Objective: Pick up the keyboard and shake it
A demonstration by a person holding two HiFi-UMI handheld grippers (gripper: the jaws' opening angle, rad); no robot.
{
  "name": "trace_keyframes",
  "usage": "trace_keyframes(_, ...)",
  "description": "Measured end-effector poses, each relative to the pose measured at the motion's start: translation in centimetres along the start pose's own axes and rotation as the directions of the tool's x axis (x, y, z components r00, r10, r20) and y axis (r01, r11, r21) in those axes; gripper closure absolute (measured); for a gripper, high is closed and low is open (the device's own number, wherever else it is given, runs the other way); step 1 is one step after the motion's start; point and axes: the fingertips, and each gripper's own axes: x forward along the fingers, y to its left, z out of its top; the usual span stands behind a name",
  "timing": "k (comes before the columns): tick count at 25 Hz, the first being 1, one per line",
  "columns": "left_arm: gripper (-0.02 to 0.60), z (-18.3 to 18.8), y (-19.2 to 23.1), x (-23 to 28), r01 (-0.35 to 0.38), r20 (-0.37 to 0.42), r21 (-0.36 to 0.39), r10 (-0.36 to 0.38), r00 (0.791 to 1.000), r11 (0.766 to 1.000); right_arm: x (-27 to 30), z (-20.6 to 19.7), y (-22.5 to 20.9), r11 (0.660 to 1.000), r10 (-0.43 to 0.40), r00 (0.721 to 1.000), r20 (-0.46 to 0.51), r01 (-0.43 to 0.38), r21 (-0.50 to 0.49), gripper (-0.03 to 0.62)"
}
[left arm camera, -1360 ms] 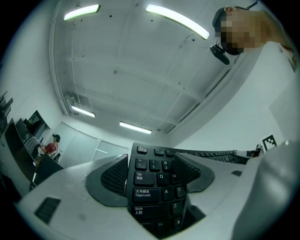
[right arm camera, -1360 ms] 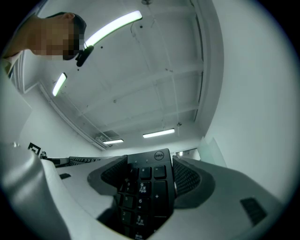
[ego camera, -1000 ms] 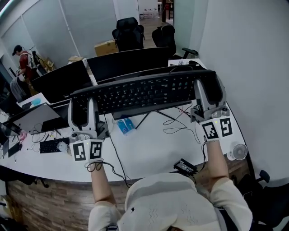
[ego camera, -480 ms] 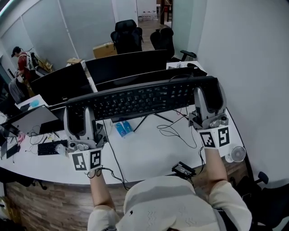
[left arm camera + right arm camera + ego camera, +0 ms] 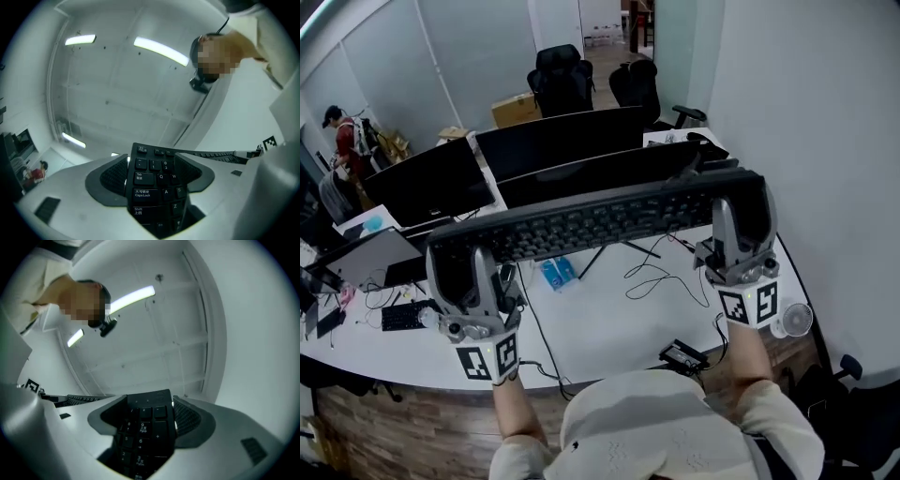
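Keyboard [image 5: 595, 217], black and full-sized, hangs in the air above a white desk [image 5: 609, 323], clear of its surface and held at both ends by a person seated at the desk's wooden front edge. The left gripper [image 5: 461, 274] clamps the end bearing the Tab, Caps Lock and Shift keys, its two jaws closed against the top and underside of the board. The right gripper [image 5: 741, 232] grips the number-pad end the same way, jaws pressed onto it. From the head view the board runs nearly across the frame, its left end sitting lower than its right, with the keys facing the person. Both gripper views look upward along the jaws to a white ceiling with strip lights [image 5: 157, 49].

Behind the raised board stand two dark monitors [image 5: 558, 141], and beyond them black office chairs [image 5: 562, 80]. On the desk beneath lie loose black cables [image 5: 652, 272], a blue packet [image 5: 555, 272], a black adapter [image 5: 682, 356] and, at the right edge, a small white fan [image 5: 794, 321]. A second, smaller keyboard [image 5: 403, 314] rests at far left. A person in red [image 5: 342, 141] stands in the background.
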Motion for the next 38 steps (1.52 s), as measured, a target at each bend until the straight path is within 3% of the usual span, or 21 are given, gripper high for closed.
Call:
trace_keyframes(2,0.288,1.1,-0.3,-0.2,0.023,0.026,0.005,-0.023,0.999,1.000,-0.6,1.3,0.1,1.000,0.007,0.999,0.034,-0.007,-0.004,0.304)
trace_keyframes(6,0.288,-1.9,0.5,1.4,-0.016,-0.061,-0.019,0.015,0.998,1.000,1.1,-1.4,-0.9,1.000,-0.025,0.996,-0.088,0.026,0.012,0.303)
trace_keyframes(9,0.287,0.8,-0.3,-0.2,0.001,0.043,0.013,-0.001,0.999,1.000,-0.5,0.9,0.1,1.000,0.000,1.000,0.029,0.001,-0.006,0.303)
trace_keyframes(10,0.287,0.7,-0.1,-0.3,0.000,0.036,0.011,0.000,0.999,1.000,-0.6,0.8,0.0,1.000,0.001,1.000,0.022,-0.001,-0.005,0.303)
trace_keyframes(13,0.288,-3.4,0.9,1.4,-0.039,-0.093,-0.027,0.037,0.995,0.999,1.3,-2.8,-1.3,0.999,-0.022,0.991,-0.131,0.025,0.020,0.304)
trace_keyframes(14,0.288,-3.9,0.9,1.4,-0.045,-0.100,-0.034,0.041,0.994,0.998,1.4,-3.1,-1.4,1.000,-0.025,0.990,-0.136,0.027,0.014,0.304)
trace_keyframes(18,0.287,1.1,-0.7,-0.5,-0.005,0.072,0.016,0.004,0.997,1.000,-0.7,1.3,-0.2,1.000,0.004,0.998,0.057,-0.003,-0.021,0.301)
trace_keyframes(19,0.287,1.4,-0.8,-0.4,0.007,0.079,0.016,-0.008,0.997,1.000,-0.7,1.5,-0.3,1.000,0.007,0.998,0.063,-0.006,-0.017,0.303)
trace_keyframes(22,0.287,-2.0,0.3,1.7,-0.011,-0.025,-0.030,0.010,1.000,0.999,1.3,-1.1,-1.5,1.000,-0.014,0.998,-0.056,0.014,0.001,0.304)
trace_keyframes(26,0.287,-0.2,-0.4,-0.1,-0.004,0.036,-0.014,0.004,0.999,1.000,-0.3,0.7,-0.6,1.000,0.006,1.000,0.020,-0.006,-0.022,0.303)
trace_keyframes(30,0.287,-3.3,0.1,2.0,-0.038,-0.062,-0.024,0.036,0.997,0.999,1.6,-2.7,-2.4,0.999,-0.019,0.993,-0.119,0.022,0.024,0.303)
trace_keyframes(33,0.287,-0.5,-1.1,-0.4,-0.002,0.038,-0.011,0.002,0.999,1.000,-0.9,0.3,-1.1,1.000,0.006,1.000,0.007,-0.006,-0.013,0.301)
trace_keyframes(37,0.288,-3.7,0.2,1.0,-0.020,-0.077,-0.058,0.015,0.997,0.998,0.7,-2.7,-2.1,0.999,-0.008,0.990,-0.144,0.013,0.033,0.304)
trace_keyframes(38,0.288,-3.4,-0.2,0.7,-0.027,-0.059,-0.049,0.024,0.998,0.998,0.4,-2.3,-2.0,1.000,-0.010,0.993,-0.119,0.012,0.020,0.304)
